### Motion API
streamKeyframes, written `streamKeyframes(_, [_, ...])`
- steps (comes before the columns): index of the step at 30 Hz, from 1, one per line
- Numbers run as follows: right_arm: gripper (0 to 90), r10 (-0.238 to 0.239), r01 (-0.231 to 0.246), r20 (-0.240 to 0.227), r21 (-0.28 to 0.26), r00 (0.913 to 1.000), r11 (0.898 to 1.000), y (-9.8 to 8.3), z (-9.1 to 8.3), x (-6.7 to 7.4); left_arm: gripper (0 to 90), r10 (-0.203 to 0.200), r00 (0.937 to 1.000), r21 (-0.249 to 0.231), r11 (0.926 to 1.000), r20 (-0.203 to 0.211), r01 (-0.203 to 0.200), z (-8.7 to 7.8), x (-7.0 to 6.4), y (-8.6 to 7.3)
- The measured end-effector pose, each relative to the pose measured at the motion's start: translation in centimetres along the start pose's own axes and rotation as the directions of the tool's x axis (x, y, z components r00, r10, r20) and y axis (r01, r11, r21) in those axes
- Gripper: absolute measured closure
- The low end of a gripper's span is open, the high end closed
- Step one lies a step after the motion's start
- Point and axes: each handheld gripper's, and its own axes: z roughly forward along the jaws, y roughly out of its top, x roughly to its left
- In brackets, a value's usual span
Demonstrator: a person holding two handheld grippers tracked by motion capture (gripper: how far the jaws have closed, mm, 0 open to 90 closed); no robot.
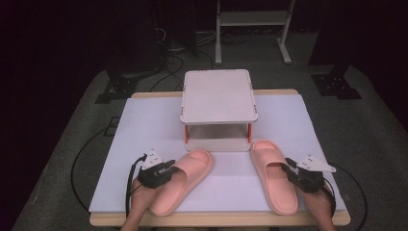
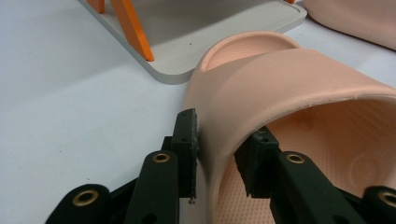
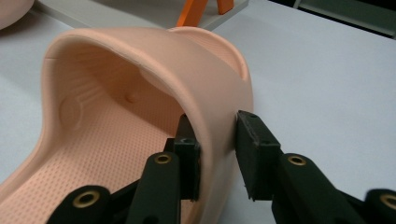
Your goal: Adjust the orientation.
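Note:
Two pink slippers lie on the white mat (image 1: 144, 130) in front of a small rack. The left slipper (image 1: 185, 183) points up and to the right. My left gripper (image 1: 169, 167) is shut on the outer side of its strap (image 2: 289, 79), with one pad (image 2: 189, 135) outside the wall and the other inside. The right slipper (image 1: 272, 178) lies almost straight. My right gripper (image 1: 288, 168) is shut on the outer side of its strap (image 3: 140, 51), one pad (image 3: 254, 140) outside and one under the strap. Both soles rest on the mat.
A white two-level rack (image 1: 219, 96) with orange legs (image 1: 249, 132) stands at the middle back of the mat, its lower shelf (image 2: 224, 28) just beyond the slippers' toes. The table's wooden front edge (image 1: 216, 220) runs close behind the heels. Cables trail off both sides.

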Motion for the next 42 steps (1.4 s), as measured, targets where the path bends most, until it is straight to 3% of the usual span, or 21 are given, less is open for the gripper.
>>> streamKeyframes(8, [80.0,-0.015,0.016,-0.024,0.006,0.9996,1.000,0.0,-0.2,0.1,73.5,-0.012,0.9999,-0.007,0.9999,-0.001,0.012,-0.1,0.0,-0.1])
streamKeyframes(14, [81.4,-0.027,0.028,-0.042,0.012,0.9988,1.000,0.2,-0.3,0.5,75.4,-0.026,0.9996,-0.021,0.9994,0.012,0.027,-0.3,-0.1,0.0])
streamKeyframes(24, [81.6,-0.025,0.022,-0.091,-0.029,0.9955,0.999,0.8,-0.9,1.5,75.9,-0.042,0.9988,-0.042,0.9982,0.023,0.043,-0.6,-0.3,0.1])
streamKeyframes(42, [81.7,-0.013,0.002,-0.155,-0.069,0.9879,0.998,1.8,-1.1,2.9,75.8,-0.036,0.9990,-0.071,0.9967,0.027,0.037,-0.9,-0.9,0.6])
